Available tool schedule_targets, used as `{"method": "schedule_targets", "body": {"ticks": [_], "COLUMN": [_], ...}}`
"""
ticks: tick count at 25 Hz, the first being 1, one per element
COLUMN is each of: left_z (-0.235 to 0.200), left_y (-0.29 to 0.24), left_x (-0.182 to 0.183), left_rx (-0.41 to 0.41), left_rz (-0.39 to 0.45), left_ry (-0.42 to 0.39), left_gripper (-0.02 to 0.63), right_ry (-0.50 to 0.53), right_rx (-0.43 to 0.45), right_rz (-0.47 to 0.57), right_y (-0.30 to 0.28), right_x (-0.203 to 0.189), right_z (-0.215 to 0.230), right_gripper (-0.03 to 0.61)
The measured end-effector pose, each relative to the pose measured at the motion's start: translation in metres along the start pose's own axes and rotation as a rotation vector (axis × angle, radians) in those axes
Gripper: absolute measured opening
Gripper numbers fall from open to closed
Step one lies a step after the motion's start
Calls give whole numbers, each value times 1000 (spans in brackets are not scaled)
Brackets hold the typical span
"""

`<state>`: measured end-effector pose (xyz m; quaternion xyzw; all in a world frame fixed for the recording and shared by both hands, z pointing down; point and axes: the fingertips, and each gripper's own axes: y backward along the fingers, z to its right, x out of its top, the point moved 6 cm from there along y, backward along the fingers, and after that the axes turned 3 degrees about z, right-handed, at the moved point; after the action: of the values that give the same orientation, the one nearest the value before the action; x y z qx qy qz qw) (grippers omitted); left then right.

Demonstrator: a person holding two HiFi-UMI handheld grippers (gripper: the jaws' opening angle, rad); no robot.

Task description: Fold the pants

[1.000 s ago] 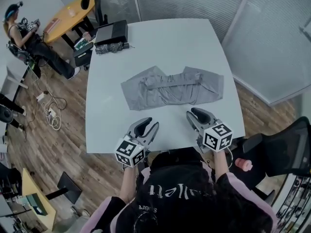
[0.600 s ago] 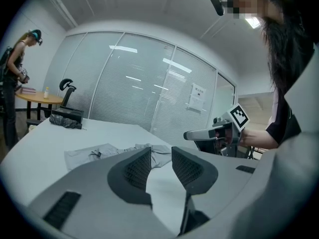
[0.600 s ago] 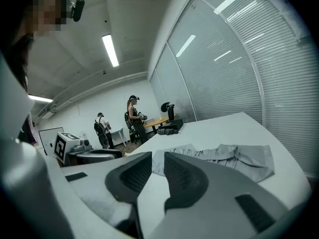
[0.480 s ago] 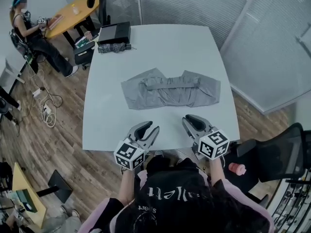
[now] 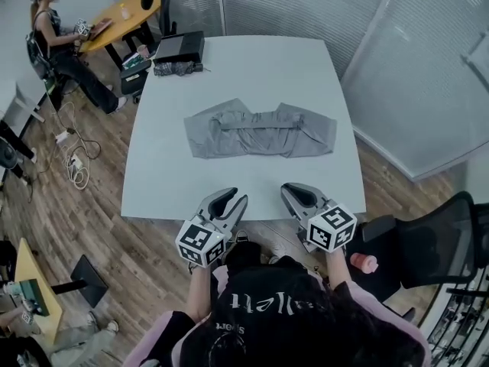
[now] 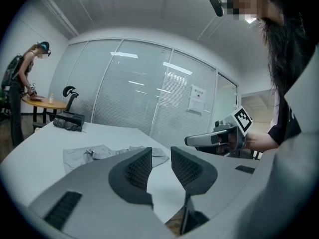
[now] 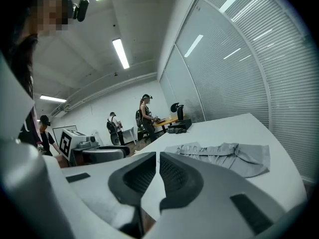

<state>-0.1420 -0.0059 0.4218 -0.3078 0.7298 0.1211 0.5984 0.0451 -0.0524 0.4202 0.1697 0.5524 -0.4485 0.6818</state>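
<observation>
The grey pants lie folded into a long strip across the middle of the white table; they also show in the left gripper view and the right gripper view. Both grippers hover at the table's near edge, well short of the cloth. My left gripper has a clear gap between its jaws, which are closing with nothing between them. On my right gripper the jaws are closing to a thin slit, and they hold nothing.
A black box and a dark bundle of cloth sit at the table's far left corner. A black office chair stands to my right. A person works at an orange table far left. Glass walls with blinds stand behind.
Both grippers have drawn back from the pants to the table's near edge. The right jaws have narrowed from apart to nearly together. The pants lie as before.
</observation>
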Motion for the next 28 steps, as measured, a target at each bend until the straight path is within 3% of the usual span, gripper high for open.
{"method": "schedule_targets", "body": {"ticks": [9,15,28], "left_z": [71,110,156], "left_y": [23,44,74], "left_x": [-10,-20,-37], "left_rx": [74,107,152], "left_rz": [23,33,47], "left_ry": [-17,-29,-32], "left_gripper": [129,87,43], "right_ry": [21,33,81], "right_rx": [85,127,198], "right_rz": [16,29,18], "right_y": [57,88,122], "right_x": [-17,-31,-54], "right_z": [-19,-34,-58], "right_gripper": [35,35,35]}}
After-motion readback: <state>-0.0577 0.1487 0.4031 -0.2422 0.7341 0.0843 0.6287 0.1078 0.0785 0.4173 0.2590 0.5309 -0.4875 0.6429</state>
